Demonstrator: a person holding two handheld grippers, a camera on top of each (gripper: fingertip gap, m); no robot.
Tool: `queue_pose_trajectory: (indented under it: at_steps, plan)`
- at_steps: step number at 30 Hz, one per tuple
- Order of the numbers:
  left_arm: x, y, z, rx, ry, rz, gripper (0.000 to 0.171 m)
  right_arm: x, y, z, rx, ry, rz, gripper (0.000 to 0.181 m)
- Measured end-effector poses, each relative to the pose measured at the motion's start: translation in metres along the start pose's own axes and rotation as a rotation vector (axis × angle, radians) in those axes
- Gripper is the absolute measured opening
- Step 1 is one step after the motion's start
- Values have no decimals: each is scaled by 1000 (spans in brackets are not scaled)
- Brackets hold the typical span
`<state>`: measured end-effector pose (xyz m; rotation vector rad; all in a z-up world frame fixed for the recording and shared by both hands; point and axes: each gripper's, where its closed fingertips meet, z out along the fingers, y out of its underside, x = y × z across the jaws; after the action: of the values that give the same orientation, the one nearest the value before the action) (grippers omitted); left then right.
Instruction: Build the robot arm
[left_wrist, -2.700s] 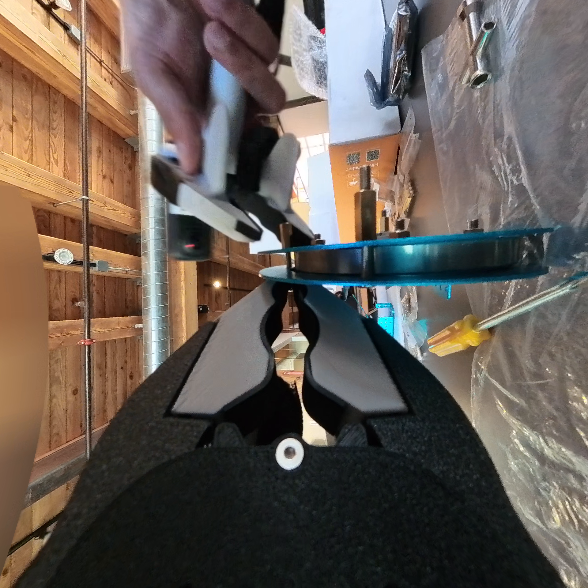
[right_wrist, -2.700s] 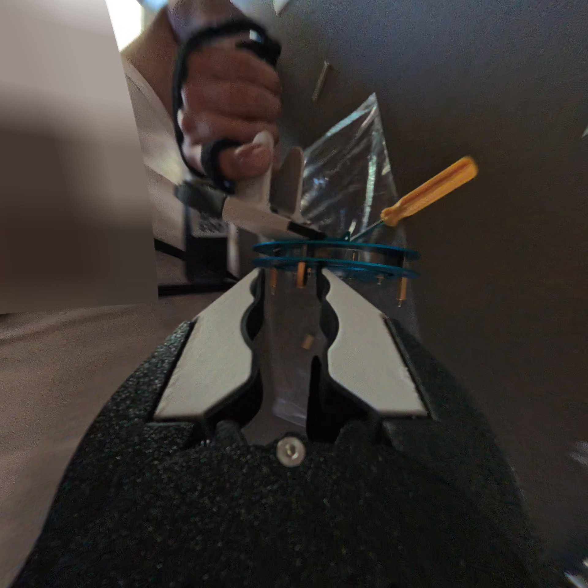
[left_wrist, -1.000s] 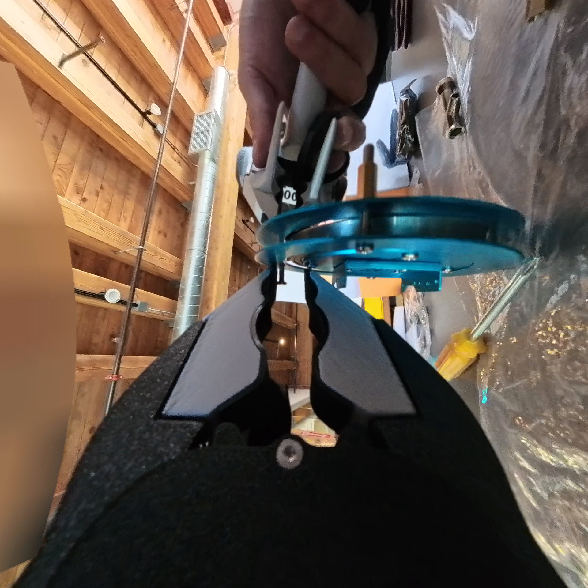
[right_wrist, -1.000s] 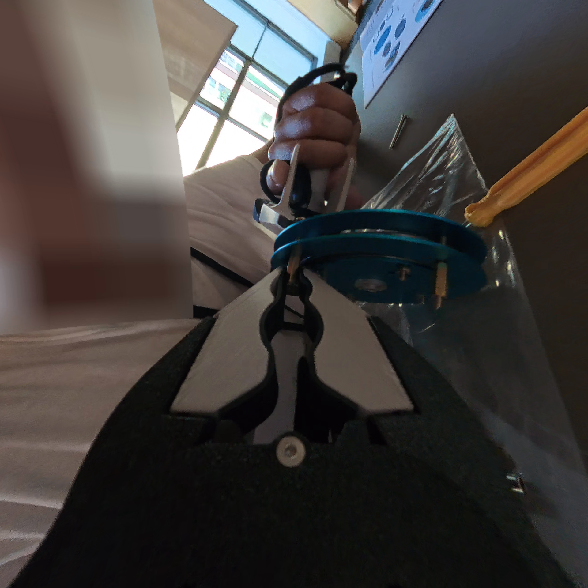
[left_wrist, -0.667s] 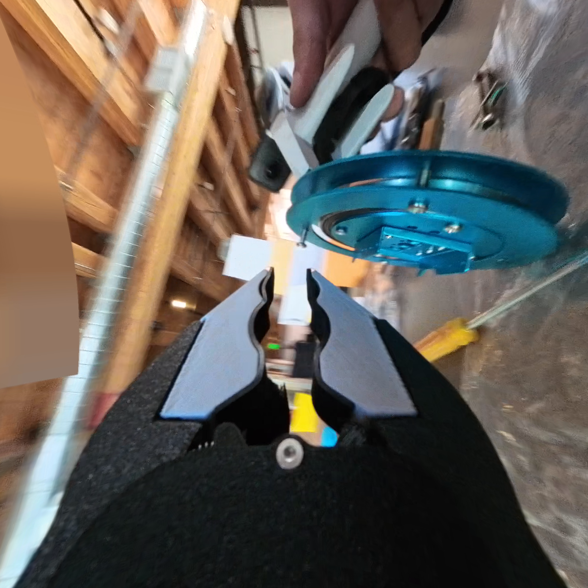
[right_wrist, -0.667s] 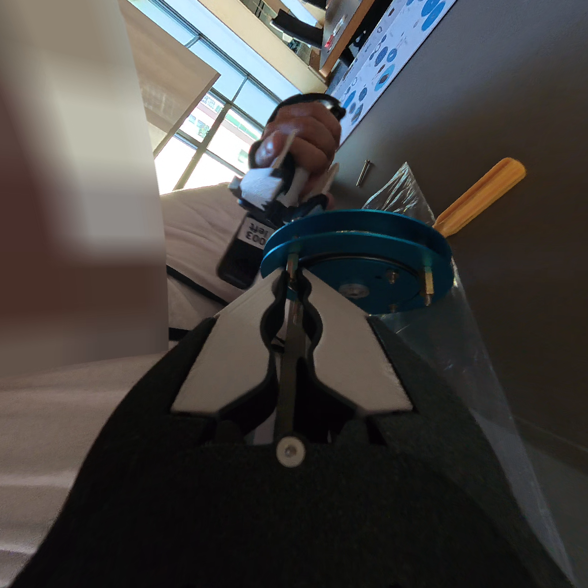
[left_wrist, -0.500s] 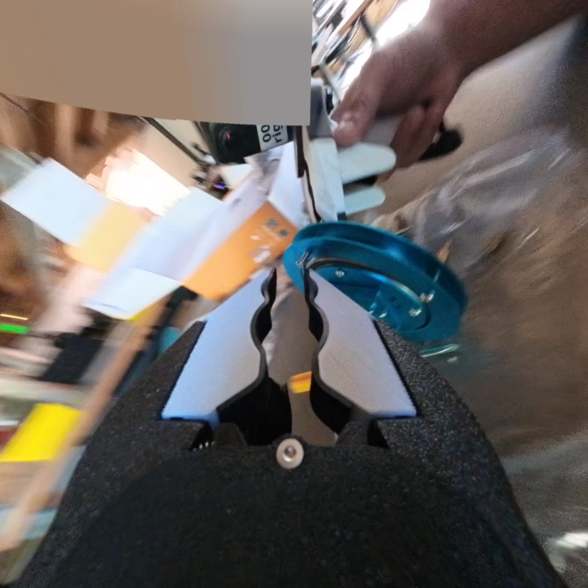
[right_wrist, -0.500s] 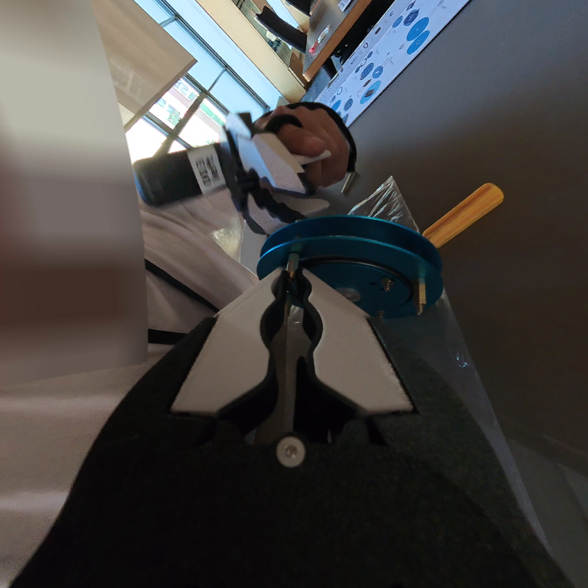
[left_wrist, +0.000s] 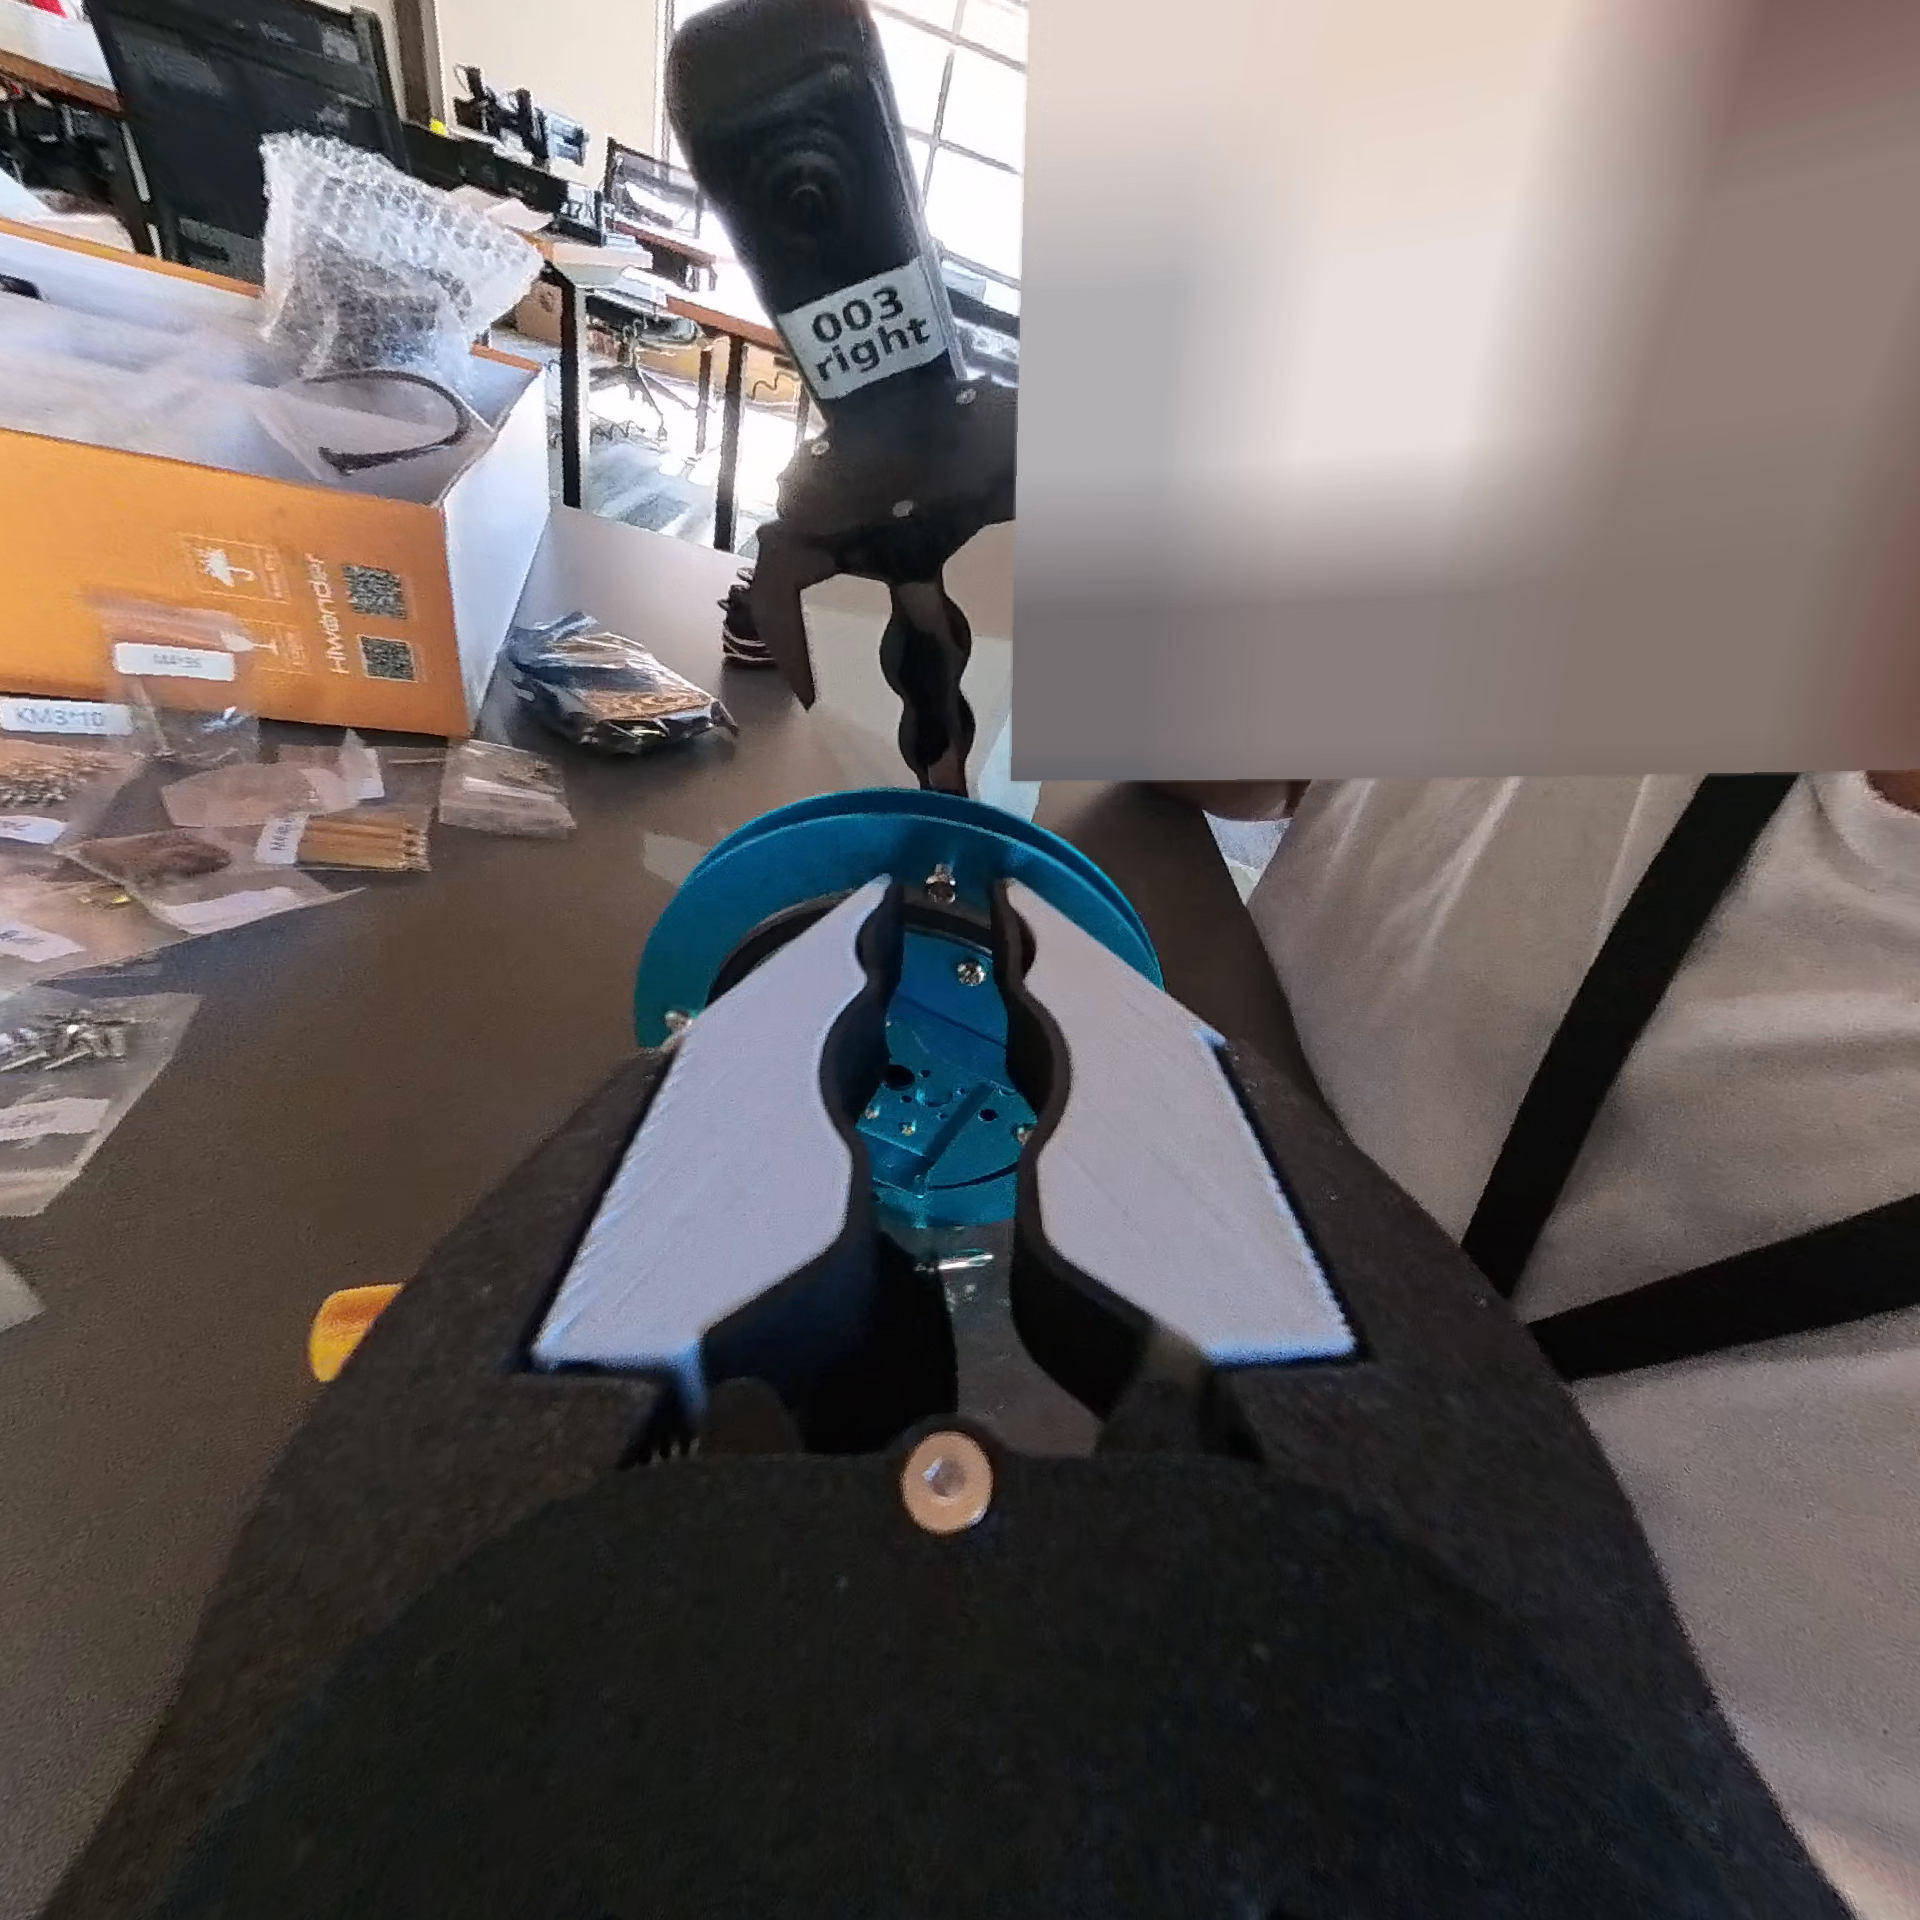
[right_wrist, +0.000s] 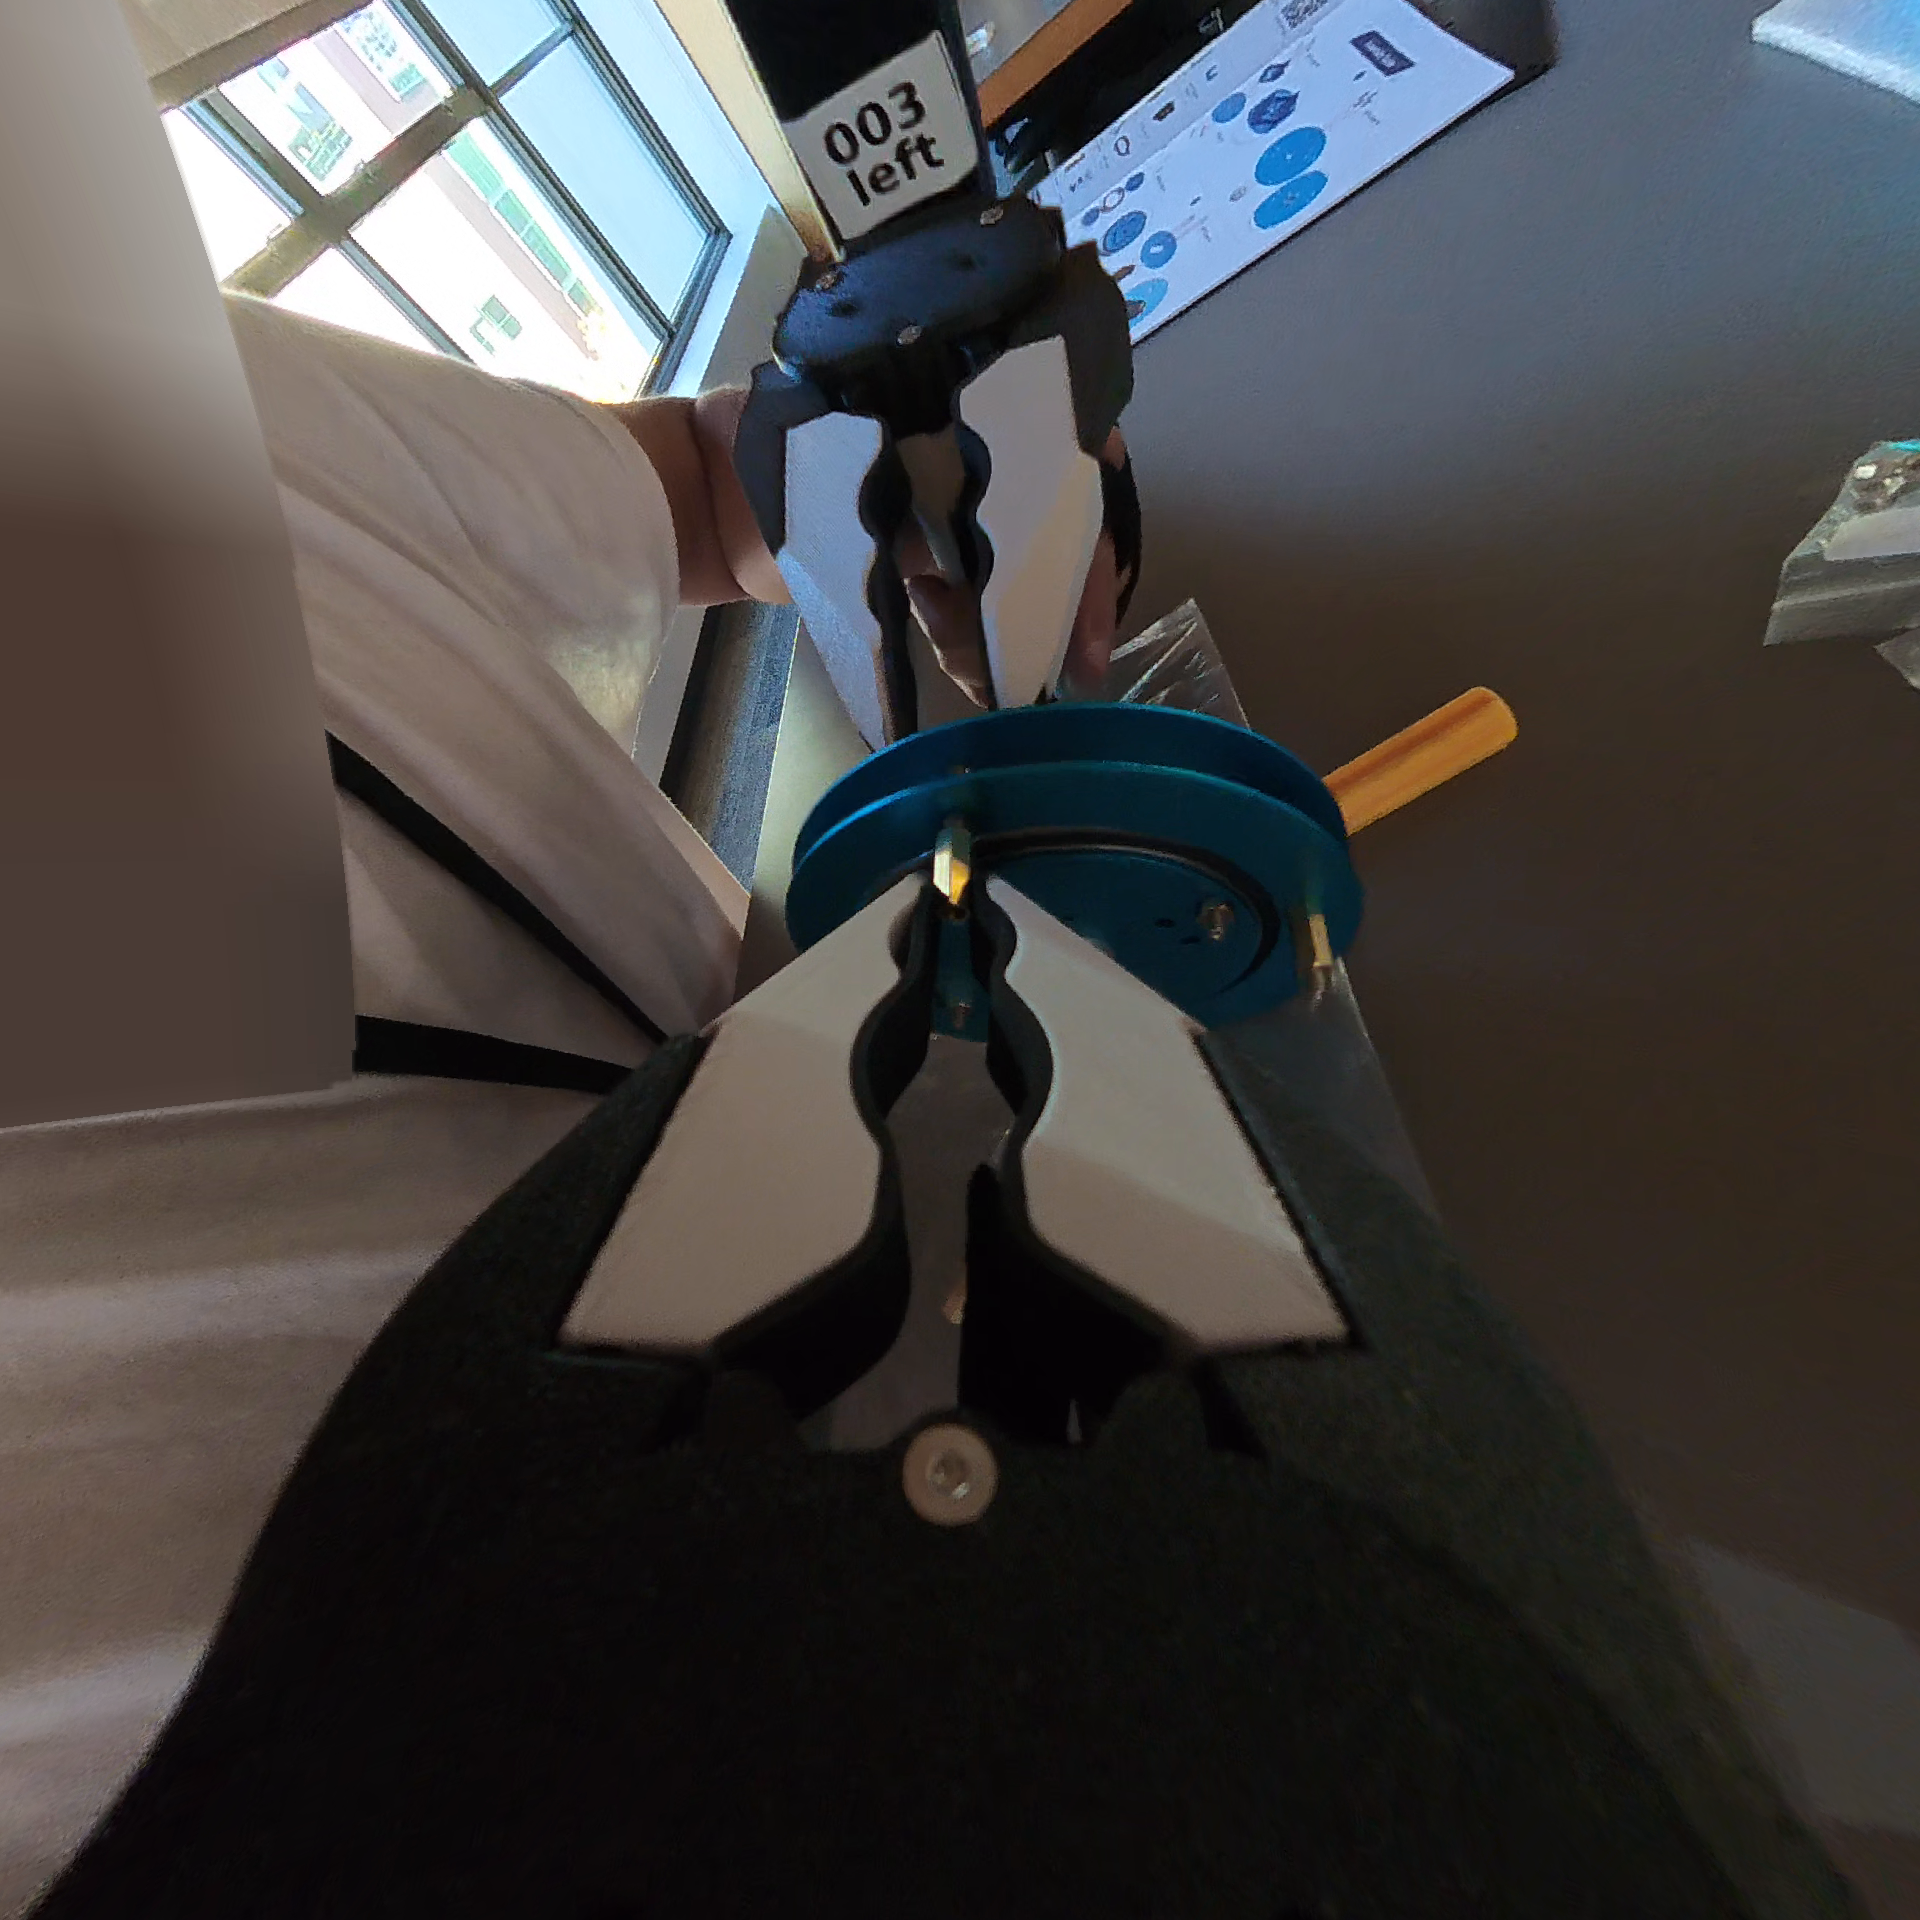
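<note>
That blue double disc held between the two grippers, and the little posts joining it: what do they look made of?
The blue double disc looks like metal, probably anodised aluminium: thin, flat plates with a smooth satin sheen and crisp edges. The posts seem brass, being yellowish and shiny, with hexagonal flats. The yellow handle behind it looks like translucent plastic.

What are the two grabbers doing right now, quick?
Left gripper: partly open, its fingers either side of the blue disc assembly's rim; a firm grip can't be told.
Right gripper: shut on a brass post of that assembly.
</note>
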<state>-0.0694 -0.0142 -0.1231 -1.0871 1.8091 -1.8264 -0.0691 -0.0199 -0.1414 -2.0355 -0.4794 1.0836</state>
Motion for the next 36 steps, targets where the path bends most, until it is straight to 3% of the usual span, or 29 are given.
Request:
queue_pose_trajectory:
  at_steps: [7,15,20,25,36]
  plan:
    - [1,0,0,31,21,-28,5,0,0,0,-5,18,-69,3]
    - [5,1,0,57,51,-26,4,-2,1,2,-19,55,-190,3]
    - [3,0,-1,81,100,-146,4,7,-6,-2,-19,337,-558,18]
    - [6,1,1,78,115,-201,4,9,-7,-4,-55,540,-822,14]
    - [4,0,1,76,112,-250,3,-2,-14,-11,-34,651,-1030,6]
